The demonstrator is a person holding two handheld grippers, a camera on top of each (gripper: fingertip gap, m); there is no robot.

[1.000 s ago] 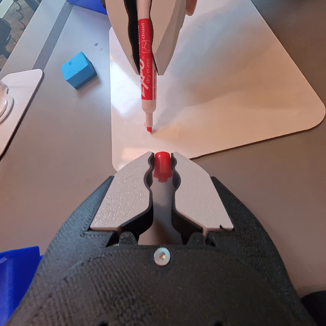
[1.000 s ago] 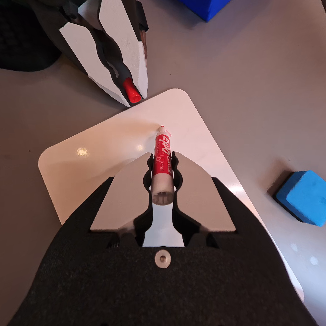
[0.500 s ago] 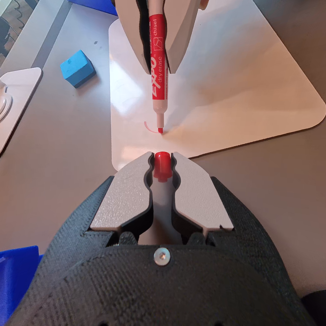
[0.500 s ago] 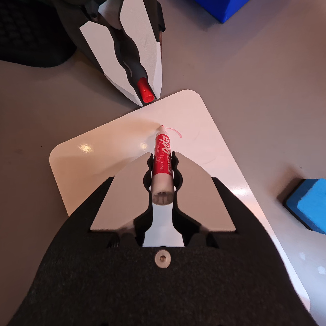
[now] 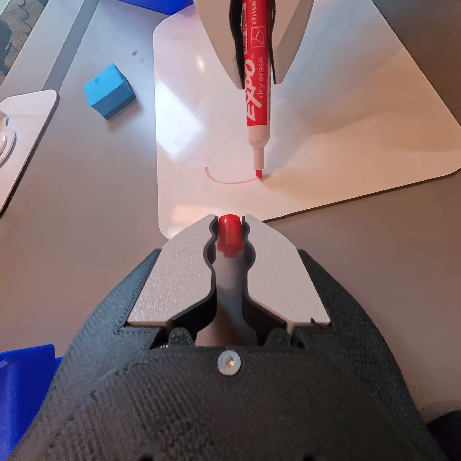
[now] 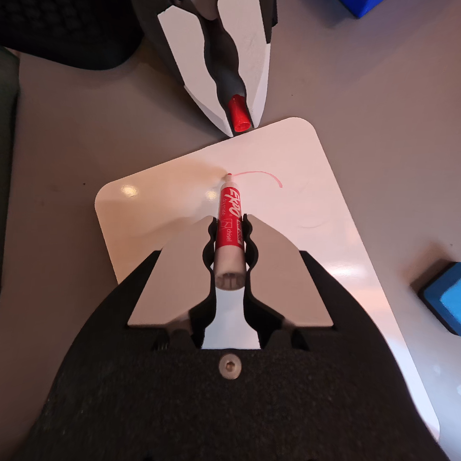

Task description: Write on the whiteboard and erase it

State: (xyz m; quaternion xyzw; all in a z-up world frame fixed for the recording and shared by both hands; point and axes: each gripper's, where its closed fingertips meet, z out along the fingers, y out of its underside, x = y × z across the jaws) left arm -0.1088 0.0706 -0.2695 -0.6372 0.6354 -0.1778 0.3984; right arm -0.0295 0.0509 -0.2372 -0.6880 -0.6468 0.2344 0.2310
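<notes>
A small white whiteboard (image 5: 324, 124) lies flat on the grey table; it also shows in the right wrist view (image 6: 154, 224). My right gripper (image 6: 229, 219) is shut on a red dry-erase marker (image 6: 228, 219), whose tip touches the board at the end of a curved red line (image 6: 262, 174). In the left wrist view the marker (image 5: 258, 87) stands nearly upright with the red line (image 5: 224, 180) to its left. My left gripper (image 5: 230, 219) is shut on the red marker cap (image 5: 229, 235) at the board's near corner. A blue eraser block (image 5: 108, 89) lies left of the board.
A blue bin corner (image 5: 22, 399) sits at the lower left of the left wrist view, and another blue box (image 6: 361, 6) is at the far top right of the right wrist view. A second white board (image 5: 22, 129) lies at the left. A black object (image 6: 62, 32) lies beyond the board. Some 10 cm of space lies between my two pairs of fingers. The blue eraser block (image 5: 108, 89) is about equally far from each gripper, around 20 cm.
The right gripper has dragged the marker tip sideways across the board, drawing a longer curved red line. The left gripper with the cap has stayed still.
</notes>
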